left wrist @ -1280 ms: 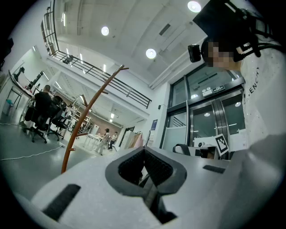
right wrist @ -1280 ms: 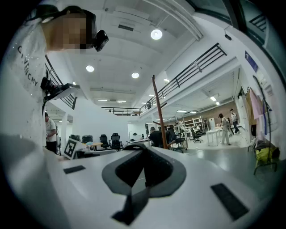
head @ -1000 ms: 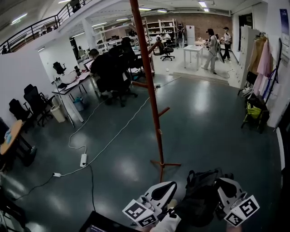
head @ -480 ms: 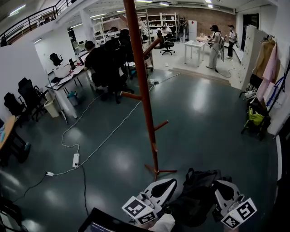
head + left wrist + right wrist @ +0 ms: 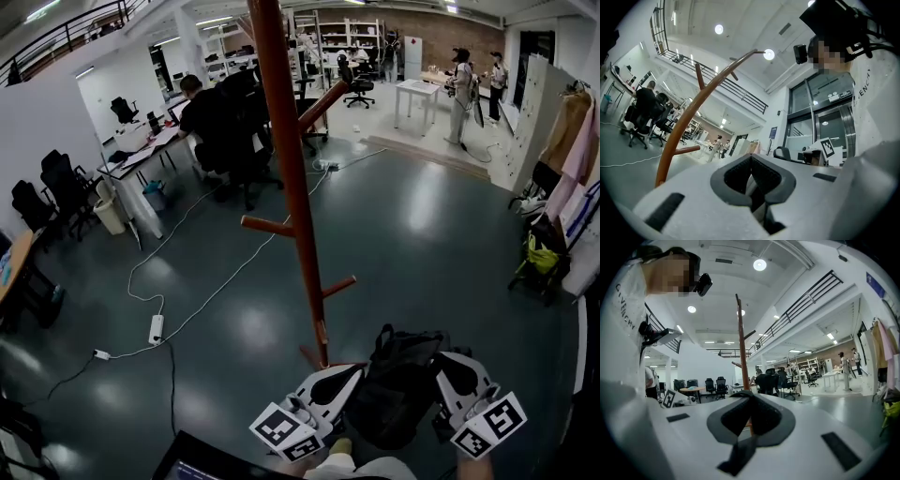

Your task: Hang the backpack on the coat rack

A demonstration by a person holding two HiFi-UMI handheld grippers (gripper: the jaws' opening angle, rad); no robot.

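1 backpack (image 5: 398, 394), handle toward coat rack (image 5: 286, 187)

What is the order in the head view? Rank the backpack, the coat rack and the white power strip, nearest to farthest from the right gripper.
1. backpack: up against the right gripper, on its left side.
2. coat rack: standing just ahead, left of the backpack.
3. power strip: on the floor, far to the left.
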